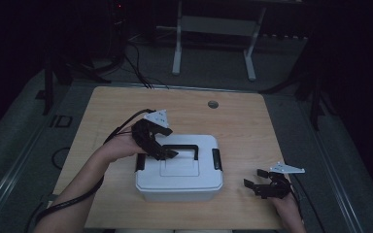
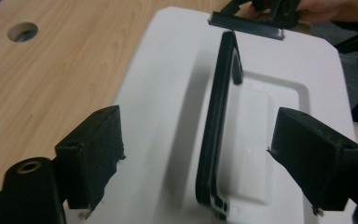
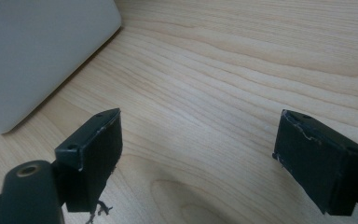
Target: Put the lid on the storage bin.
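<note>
The white storage box [image 1: 179, 170] sits near the front middle of the wooden surface [image 1: 238, 121], lid on, with a black latch at each end: the left latch [image 1: 139, 163] and the right latch [image 1: 217, 159]. Its black carry handle [image 1: 180, 148] stands raised over the recessed panel in the lid [image 2: 168, 107]. The step in hand appears to be work on this handle. To do it well, keep the handle bar centred between the two pads, approach square to the bar rather than at a slant, and close only once both pads face the bar's flat sides; a grip near the bar's middle will keep the box level if it is lifted. Keep the cable off the lid. The left hand-held gripper [image 1: 167, 154] hangs over the lid at the handle's left part. In the left gripper view its jaws stand spread wide, the handle [image 2: 216, 126] running between them with a clear gap on either side, so neither pad presses on it and nothing is held. The right hand-held gripper [image 1: 256, 183] rests low over the bare surface just to the right of the box, apart from it; its jaws are likewise spread, with only wood grain [image 3: 200, 116] between them and the box corner [image 3: 37, 56] off to one side.
</note>
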The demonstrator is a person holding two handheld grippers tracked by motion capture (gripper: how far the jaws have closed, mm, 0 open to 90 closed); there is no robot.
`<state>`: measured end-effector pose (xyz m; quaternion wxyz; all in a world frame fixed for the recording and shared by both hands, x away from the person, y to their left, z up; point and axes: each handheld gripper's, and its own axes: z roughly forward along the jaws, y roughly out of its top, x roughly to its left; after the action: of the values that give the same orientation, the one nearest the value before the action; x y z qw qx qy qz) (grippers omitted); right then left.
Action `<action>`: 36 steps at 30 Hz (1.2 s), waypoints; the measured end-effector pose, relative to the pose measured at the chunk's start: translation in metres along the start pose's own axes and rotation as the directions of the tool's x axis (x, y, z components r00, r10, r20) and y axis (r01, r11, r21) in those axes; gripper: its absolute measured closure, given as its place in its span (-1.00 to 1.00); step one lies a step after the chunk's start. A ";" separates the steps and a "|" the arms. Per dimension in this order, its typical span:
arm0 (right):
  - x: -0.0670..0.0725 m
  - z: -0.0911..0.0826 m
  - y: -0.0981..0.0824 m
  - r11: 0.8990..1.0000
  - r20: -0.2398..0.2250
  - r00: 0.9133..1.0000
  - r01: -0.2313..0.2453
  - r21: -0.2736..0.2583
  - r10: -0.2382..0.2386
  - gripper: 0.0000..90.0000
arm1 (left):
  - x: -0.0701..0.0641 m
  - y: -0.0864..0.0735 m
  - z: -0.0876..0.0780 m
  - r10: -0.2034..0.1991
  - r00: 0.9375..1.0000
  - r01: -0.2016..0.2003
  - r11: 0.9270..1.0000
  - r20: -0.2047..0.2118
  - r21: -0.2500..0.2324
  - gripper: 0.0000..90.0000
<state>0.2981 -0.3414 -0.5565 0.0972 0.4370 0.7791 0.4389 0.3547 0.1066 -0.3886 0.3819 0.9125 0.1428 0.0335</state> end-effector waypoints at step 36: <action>0.003 0.002 0.000 1.000 0.010 1.000 0.019 0.013 -0.019 -0.67 | 0.017 -0.102 -0.050 -0.167 0.974 0.149 0.981 -0.152 -0.124 -0.68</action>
<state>0.2978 -0.3380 -0.5571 0.1022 0.4323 0.7856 0.4307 0.3386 0.2140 -0.4264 0.4209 0.8697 0.2435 0.0851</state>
